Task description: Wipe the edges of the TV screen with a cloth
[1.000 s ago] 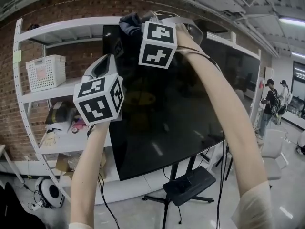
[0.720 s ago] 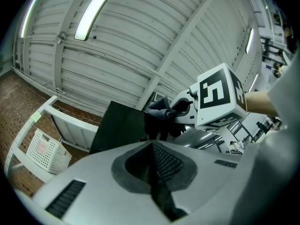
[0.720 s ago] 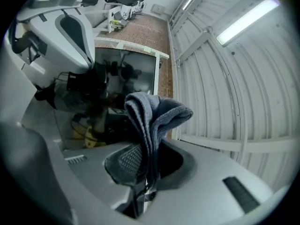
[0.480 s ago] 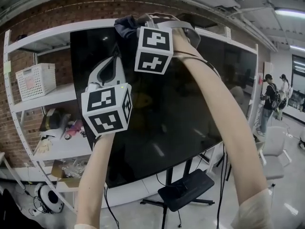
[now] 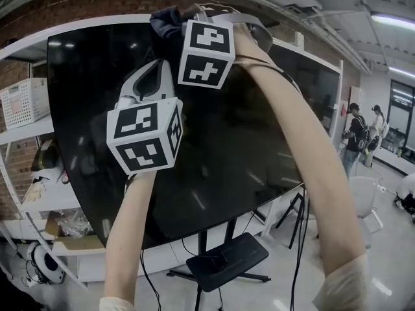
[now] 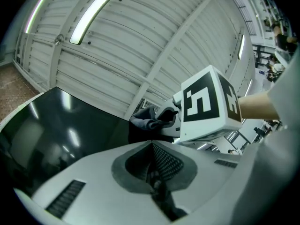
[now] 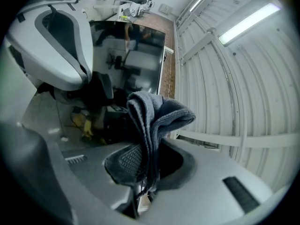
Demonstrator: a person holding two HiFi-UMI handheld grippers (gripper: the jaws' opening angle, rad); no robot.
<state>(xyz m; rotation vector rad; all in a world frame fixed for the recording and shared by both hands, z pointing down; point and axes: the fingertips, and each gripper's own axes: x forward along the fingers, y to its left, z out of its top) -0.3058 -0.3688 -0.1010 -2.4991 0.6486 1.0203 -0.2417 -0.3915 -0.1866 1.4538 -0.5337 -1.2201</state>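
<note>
clamping a folded grey cloth (image 7: pixel 157 116) between its jaws, the right hand-held gripper (image 7: pixel 140 168) is raised high at the end of an outstretched arm. the fabric stands out past the jaw tips in a thick doubled fold. in the head view this right hand-held gripper (image 5: pixel 183 19) presses the cloth (image 5: pixel 165 28) against the top edge (image 5: pixel 97 23) of the tv screen (image 5: pixel 246 161), somewhat left of the middle of that edge.

the left hand-held gripper (image 6: pixel 157 172) has its jaws together with nothing between them. it hangs lower and just to the left (image 5: pixel 152 73), in front of the dark glass, with its tips aimed up toward the cloth, and it takes no part in the wiping.

the top edge is the line that counts. its long axis runs left to right across the scene, and the cloth sits on it with the fold crossing it, pointing from the near side over to the far side. the right arm is plainly the nearer one, being already on the edge. from here a bare stretch of edge reaches left to the corner and a longer one runs right toward the far corner, so the next stroke probably slides sideways along that line. the side edges drop away below, well apart from both grippers. the screen stands upright on a black stand (image 5: pixel 217 264).
</note>
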